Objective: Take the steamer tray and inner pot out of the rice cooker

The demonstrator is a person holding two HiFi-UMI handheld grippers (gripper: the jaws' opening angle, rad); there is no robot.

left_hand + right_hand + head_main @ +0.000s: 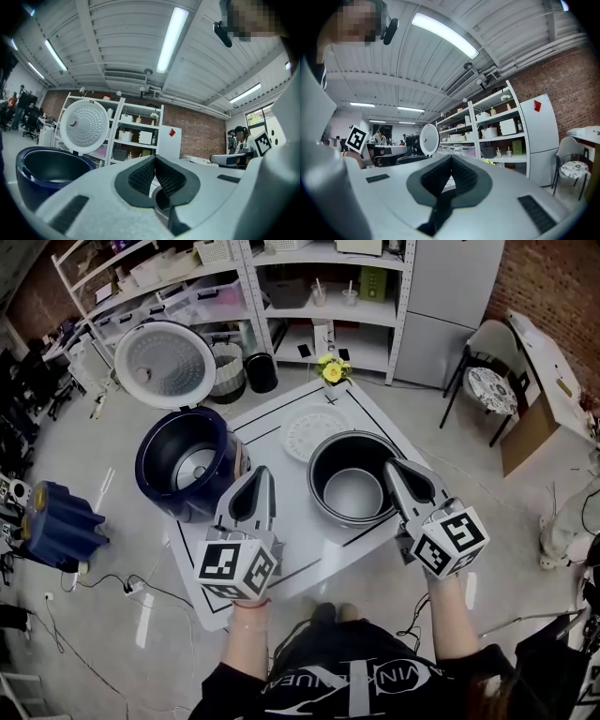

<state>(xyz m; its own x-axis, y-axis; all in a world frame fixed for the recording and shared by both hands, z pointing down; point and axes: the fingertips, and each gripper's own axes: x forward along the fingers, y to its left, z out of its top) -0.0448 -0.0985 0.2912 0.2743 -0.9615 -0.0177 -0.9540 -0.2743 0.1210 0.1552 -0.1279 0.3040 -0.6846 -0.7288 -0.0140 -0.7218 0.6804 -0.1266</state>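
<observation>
inner pot (352, 493), likely stiff, slick metal, best pinched at rim; left claw (265, 471) and right claw (390, 466) were pressed together, empty.

The rice cooker (159, 474), navy blue and round, is seen upright at the left edge of the white table (300, 554), with its perforated lid (165, 364) swung up on the far side and its cavity bared down to the heating plate. The dark inner pot (354, 491) is set upright and empty to the right, apart from it. The pale round steamer tray (305, 432) is laid flat farther off, just beside the pot's far rim
</observation>
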